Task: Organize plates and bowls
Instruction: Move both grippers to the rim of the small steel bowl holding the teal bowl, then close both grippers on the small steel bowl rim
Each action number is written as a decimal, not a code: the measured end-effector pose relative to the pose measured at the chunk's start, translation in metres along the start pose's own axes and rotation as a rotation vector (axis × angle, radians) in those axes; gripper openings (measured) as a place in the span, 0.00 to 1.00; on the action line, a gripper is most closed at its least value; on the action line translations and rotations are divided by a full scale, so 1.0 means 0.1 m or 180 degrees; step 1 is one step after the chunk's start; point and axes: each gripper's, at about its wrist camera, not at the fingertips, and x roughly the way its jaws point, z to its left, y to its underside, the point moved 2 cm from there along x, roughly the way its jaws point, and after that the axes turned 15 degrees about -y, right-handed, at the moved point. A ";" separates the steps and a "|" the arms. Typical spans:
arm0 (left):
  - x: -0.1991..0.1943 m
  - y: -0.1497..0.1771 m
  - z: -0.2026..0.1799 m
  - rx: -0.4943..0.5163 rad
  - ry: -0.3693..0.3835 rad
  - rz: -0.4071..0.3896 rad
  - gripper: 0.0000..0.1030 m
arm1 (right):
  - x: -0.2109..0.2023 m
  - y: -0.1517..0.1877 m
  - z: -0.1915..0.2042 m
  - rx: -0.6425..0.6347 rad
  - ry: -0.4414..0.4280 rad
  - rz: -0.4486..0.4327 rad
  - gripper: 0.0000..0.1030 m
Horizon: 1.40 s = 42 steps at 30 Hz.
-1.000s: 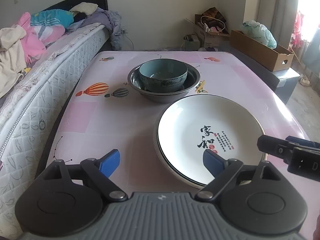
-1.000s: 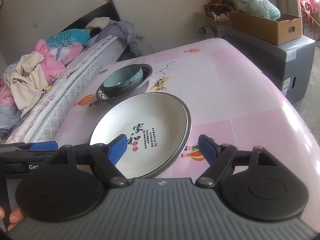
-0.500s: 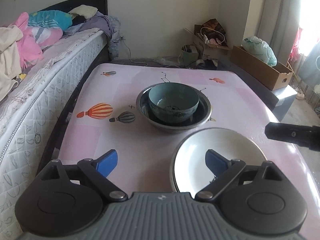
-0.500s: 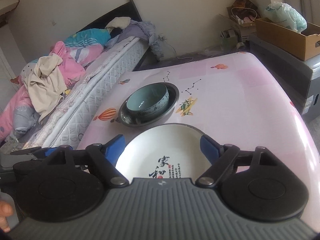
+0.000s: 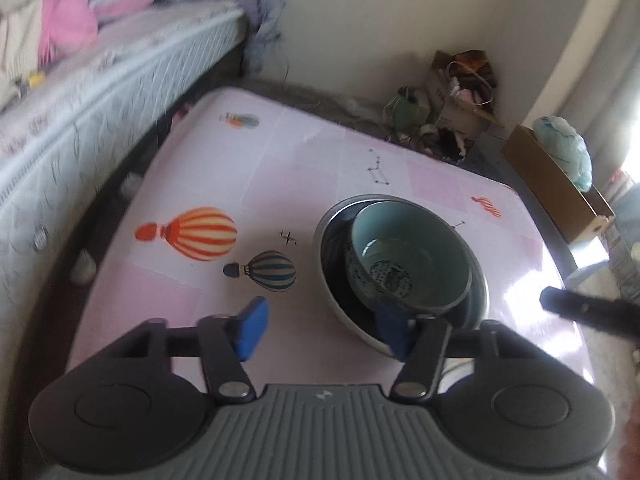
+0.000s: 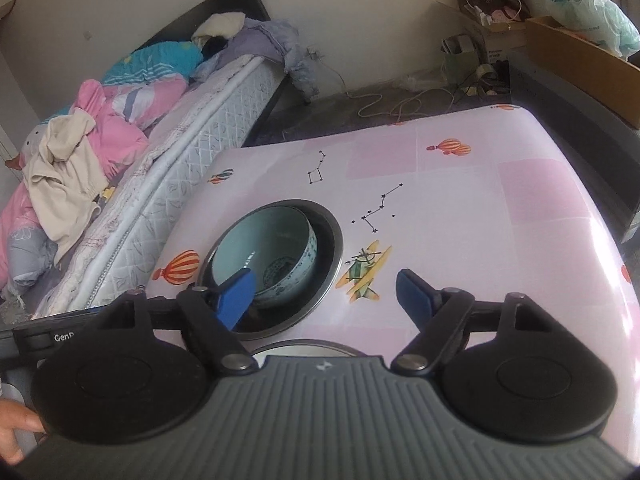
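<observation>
A teal patterned bowl point(image 5: 412, 256) sits inside a metal bowl point(image 5: 332, 296) on the pink table point(image 5: 280, 168). My left gripper point(image 5: 320, 330) is open and empty above the table, its right finger over the metal bowl's near rim. My right gripper point(image 6: 326, 294) is open and empty, its left finger over the teal bowl point(image 6: 276, 248) nested in the metal bowl point(image 6: 332, 256). Only the rim of the white plate point(image 6: 312, 347) shows, just behind the right gripper's body. The right gripper's tip shows in the left wrist view point(image 5: 576, 306).
A bed point(image 6: 120, 152) with heaped clothes runs along the table's left side. A cardboard box point(image 5: 556, 184) holding a plastic bag stands to the right. Boxes, bags and cables point(image 6: 480, 32) lie on the floor beyond the far table edge.
Both grippers have risen and moved forward from the white plate toward the nested bowls. The plate has dropped out of the left view and nearly out of the right view. Both stay open.
</observation>
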 end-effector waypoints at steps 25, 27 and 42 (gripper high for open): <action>0.76 -0.16 -0.23 0.0064 -0.0076 0.0327 0.15 | 1.14 -0.10 -0.43 0.0239 -0.0069 0.0444 0.19; 0.77 -0.15 -0.24 0.0064 -0.0087 0.0300 0.13 | 1.18 -0.09 -0.41 0.0193 -0.0065 0.0440 0.15; 0.71 -0.18 -0.26 -0.0023 -0.0118 0.0292 0.13 | 1.17 -0.11 -0.20 -0.0196 0.0056 0.0386 0.13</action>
